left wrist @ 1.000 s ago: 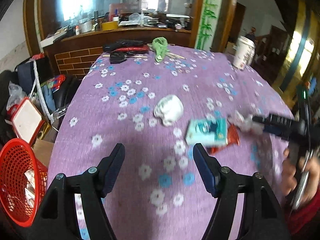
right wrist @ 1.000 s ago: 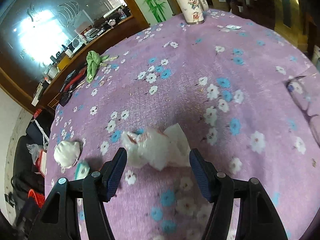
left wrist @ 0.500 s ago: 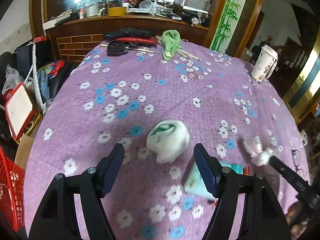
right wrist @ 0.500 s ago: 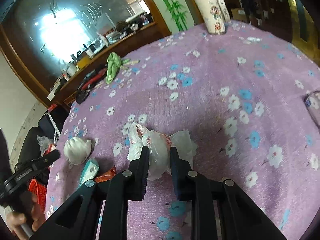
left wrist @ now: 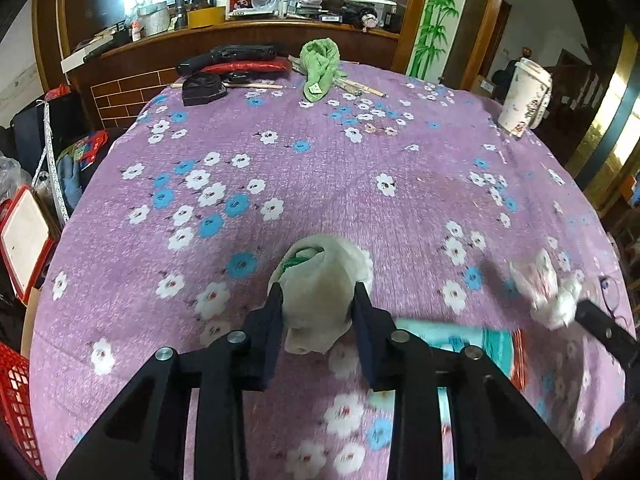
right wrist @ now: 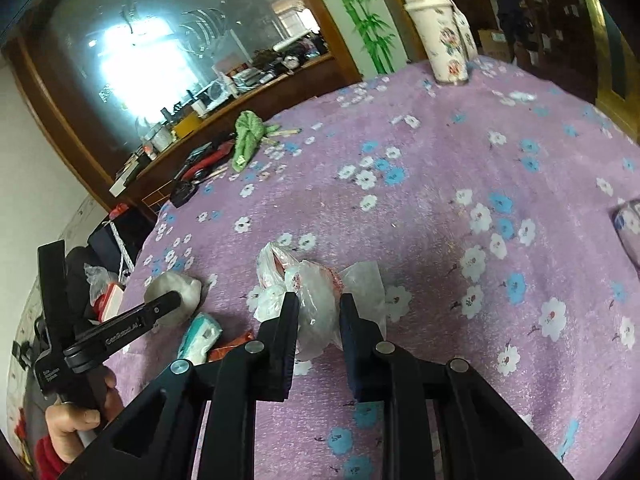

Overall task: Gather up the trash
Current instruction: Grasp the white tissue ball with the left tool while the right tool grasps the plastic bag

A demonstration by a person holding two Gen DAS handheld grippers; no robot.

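Trash: a white wad (left wrist: 320, 300) sits low in the middle of the left wrist view, on the purple cloth; a crumpled plastic bag (right wrist: 316, 300) sits low in the middle of the right wrist view.
Left gripper (left wrist: 318, 312): you are closing its jaws on the white wad, which is between the pads and seems already touched on both sides.
Right gripper (right wrist: 319, 312): you have it clenched on the plastic bag; the film bulges out above the pads.
Why held so: I judge you take one piece with each tool, to carry both together.
Other trash: a teal packet (right wrist: 200, 336) with an orange wrapper beside it lies between the two pieces, not held.
Basket: a red basket (left wrist: 16, 400) shows at the lower left edge of the left wrist view, beside the table; probably the trash goes there.
Surface: a table (left wrist: 400, 200) under a purple flowered cloth.
Far side: a green rag (left wrist: 320, 68) and a paper cup (left wrist: 524, 100) stand well apart from the trash.
Room: a wooden counter with clutter behind.
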